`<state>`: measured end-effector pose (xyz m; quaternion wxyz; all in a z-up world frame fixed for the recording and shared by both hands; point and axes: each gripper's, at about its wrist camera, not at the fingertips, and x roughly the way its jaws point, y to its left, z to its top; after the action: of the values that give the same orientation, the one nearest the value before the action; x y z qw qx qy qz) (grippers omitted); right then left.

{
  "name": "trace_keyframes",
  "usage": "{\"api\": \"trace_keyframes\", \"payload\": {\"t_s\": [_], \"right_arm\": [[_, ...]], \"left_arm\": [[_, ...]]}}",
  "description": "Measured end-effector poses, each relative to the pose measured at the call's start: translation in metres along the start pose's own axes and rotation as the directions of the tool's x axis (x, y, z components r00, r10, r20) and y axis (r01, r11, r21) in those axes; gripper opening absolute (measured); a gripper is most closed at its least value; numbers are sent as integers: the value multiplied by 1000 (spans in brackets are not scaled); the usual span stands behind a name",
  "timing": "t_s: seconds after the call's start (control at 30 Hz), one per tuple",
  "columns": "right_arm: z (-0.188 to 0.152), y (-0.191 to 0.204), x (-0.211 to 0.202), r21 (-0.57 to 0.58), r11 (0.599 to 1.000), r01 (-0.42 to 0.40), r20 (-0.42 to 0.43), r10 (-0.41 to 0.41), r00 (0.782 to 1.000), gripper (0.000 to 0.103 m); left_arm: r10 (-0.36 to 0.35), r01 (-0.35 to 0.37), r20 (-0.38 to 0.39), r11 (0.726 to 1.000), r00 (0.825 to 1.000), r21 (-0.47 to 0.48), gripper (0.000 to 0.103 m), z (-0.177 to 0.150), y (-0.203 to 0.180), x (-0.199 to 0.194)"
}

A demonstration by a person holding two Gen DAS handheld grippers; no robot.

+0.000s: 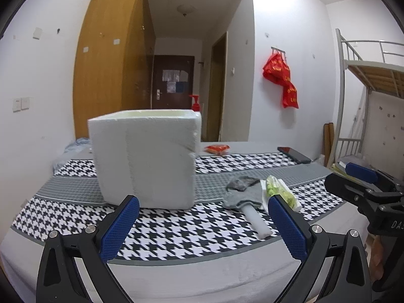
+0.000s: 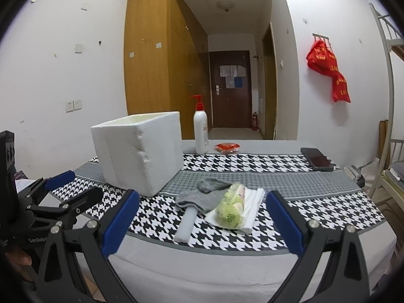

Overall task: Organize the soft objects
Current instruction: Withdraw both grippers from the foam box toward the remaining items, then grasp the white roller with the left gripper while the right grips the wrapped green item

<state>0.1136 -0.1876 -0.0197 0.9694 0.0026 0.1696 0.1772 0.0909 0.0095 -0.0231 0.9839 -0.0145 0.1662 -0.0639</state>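
A white foam box (image 1: 145, 159) stands open-topped on the houndstooth cloth; it also shows in the right wrist view (image 2: 139, 151). To its right lie a grey sock (image 2: 202, 197), a green soft packet (image 2: 231, 209) on folded white tissue (image 2: 252, 202), and a white foam stick (image 2: 186, 224). The same pile shows in the left wrist view: sock (image 1: 240, 192), packet (image 1: 280, 192), stick (image 1: 255, 219). My left gripper (image 1: 202, 217) is open and empty before the box. My right gripper (image 2: 202, 214) is open and empty, near the pile.
A white pump bottle with a red top (image 2: 200, 131), a red snack packet (image 2: 227, 147) and a black phone (image 2: 317, 159) lie at the far side of the table (image 2: 202, 267). A bunk bed frame (image 1: 366, 75) stands at the right.
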Motion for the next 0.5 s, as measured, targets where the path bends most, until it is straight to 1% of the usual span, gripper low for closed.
{"api": "trace_keyframes", "payload": {"t_s": [0.5], "right_arm": [[-7, -28, 11, 11, 998, 62, -61, -61, 996, 101]], "left_arm": [[-70, 74, -97, 996, 993, 40, 102, -5, -29, 35]]}}
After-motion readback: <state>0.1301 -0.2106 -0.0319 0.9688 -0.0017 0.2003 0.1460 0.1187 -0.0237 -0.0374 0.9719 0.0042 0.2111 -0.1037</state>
